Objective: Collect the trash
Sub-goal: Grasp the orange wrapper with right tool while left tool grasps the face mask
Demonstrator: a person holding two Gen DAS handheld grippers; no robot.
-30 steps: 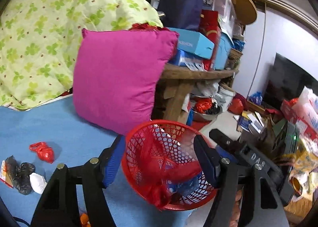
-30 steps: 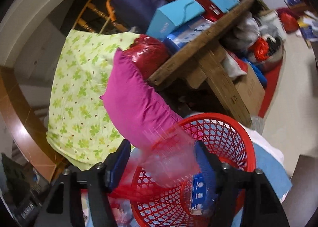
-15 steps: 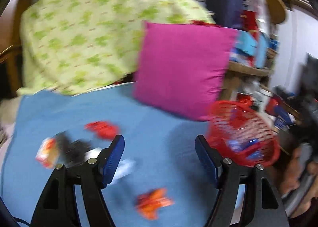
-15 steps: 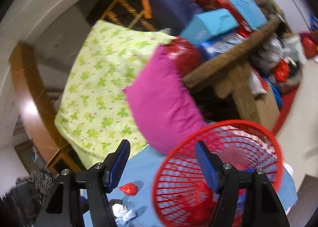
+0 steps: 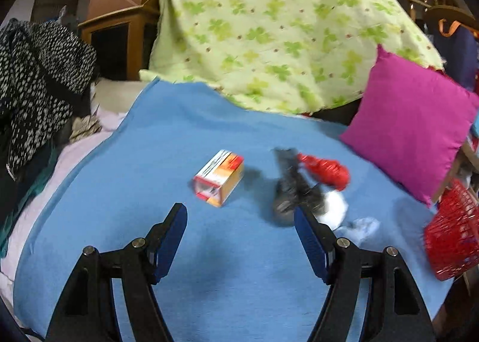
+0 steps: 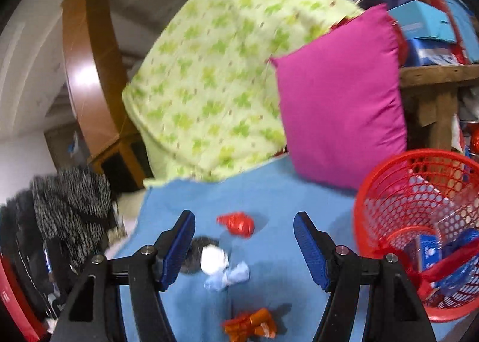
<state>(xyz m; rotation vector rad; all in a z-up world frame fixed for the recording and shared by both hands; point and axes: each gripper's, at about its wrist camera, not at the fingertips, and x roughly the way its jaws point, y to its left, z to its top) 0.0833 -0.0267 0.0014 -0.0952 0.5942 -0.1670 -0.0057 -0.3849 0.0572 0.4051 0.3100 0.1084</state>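
Note:
Trash lies scattered on a blue blanket (image 5: 185, 120): a small orange and white box (image 5: 220, 178), a dark crumpled wrapper (image 5: 289, 189), a red crumpled wrapper (image 5: 327, 171) (image 6: 238, 223), a white wad (image 5: 335, 207) (image 6: 213, 255) and a pale blue scrap (image 5: 363, 226) (image 6: 236, 273). An orange wrapper (image 6: 251, 325) lies nearest in the right wrist view. The red mesh basket (image 6: 419, 222) (image 5: 452, 240) holds trash at the blanket's right edge. My left gripper (image 5: 241, 216) hangs open just short of the box. My right gripper (image 6: 244, 226) is open above the scraps, nothing between its fingers.
A magenta cushion (image 5: 416, 129) (image 6: 341, 96) leans against a green clover-print quilt (image 5: 269, 21) behind the blanket. Black-and-white clothing (image 5: 39, 78) piles up on the left. A cluttered wooden table (image 6: 434, 72) stands beyond the basket.
Both grippers swung left away from the basket, which has slid to the right edge of each view. The scattered trash on the blanket now lies ahead of both. Both stayed open.

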